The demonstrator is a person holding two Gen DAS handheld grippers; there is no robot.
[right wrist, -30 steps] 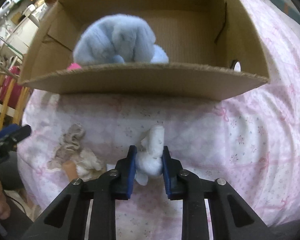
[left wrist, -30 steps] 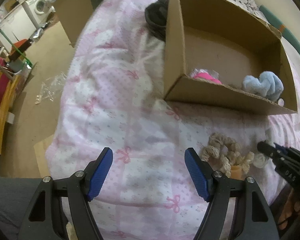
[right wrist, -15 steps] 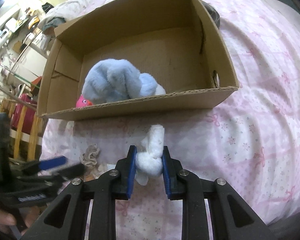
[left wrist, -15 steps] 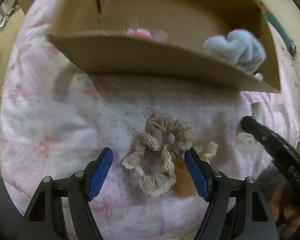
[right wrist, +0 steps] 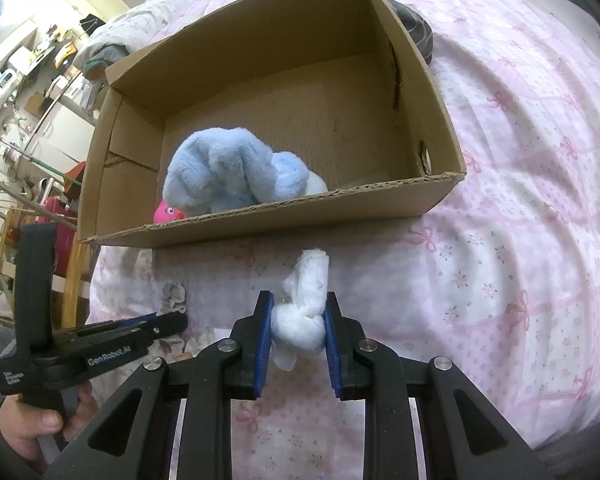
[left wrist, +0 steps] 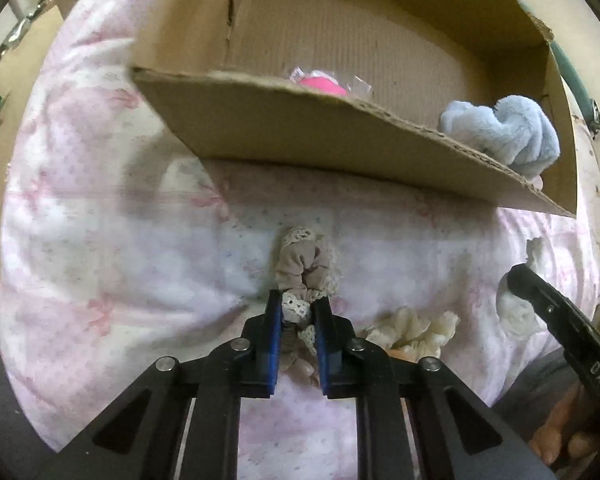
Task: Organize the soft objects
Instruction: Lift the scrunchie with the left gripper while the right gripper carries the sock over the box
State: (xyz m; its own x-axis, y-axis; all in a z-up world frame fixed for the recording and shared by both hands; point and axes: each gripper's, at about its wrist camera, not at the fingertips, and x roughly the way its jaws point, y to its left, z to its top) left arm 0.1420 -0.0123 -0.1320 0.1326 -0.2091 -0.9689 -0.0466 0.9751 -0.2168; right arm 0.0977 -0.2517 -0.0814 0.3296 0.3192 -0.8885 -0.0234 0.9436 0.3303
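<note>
**Both hand-held grippers clamped on soft items in front of the box**

Left hand-held gripper (left wrist: 297,307): blue pads pressed onto the lace-trimmed beige scrunchie (left wrist: 305,267). The scrunchie bunches up ahead of the pads, over the pink-and-white bedspread (left wrist: 120,264), just short of the cardboard box (left wrist: 300,128). Cannot tell whether it is lifted or touching the cover.

Right hand-held gripper (right wrist: 299,316): pads closed on a white fluffy scrunchie (right wrist: 305,312), squeezed into a knot between them, a tuft sticking forward toward the box (right wrist: 260,220). From the left wrist view this same gripper (left wrist: 518,278) shows at the right edge of the bed, white fluff (left wrist: 514,312) at its tip.

Cream ruffled scrunchie (left wrist: 414,326): lies on the bedspread just right of the left gripper, between the two grippers, ungripped.

Box: open top, sits on the bed, near wall facing both cameras. Inside:
- light blue plush item (right wrist: 236,168), against the near wall, toward the box's left in the right wrist view
- bright pink item (right wrist: 168,213), at the near wall beside the blue plush; only part shows above the rim

Dark rounded object (right wrist: 416,28) lies on the bed behind the box's far right corner; too little visible to name

Left gripper body (right wrist: 84,354) seen from the right wrist view, held in a hand (right wrist: 40,424) at the bed's near left edge
</note>
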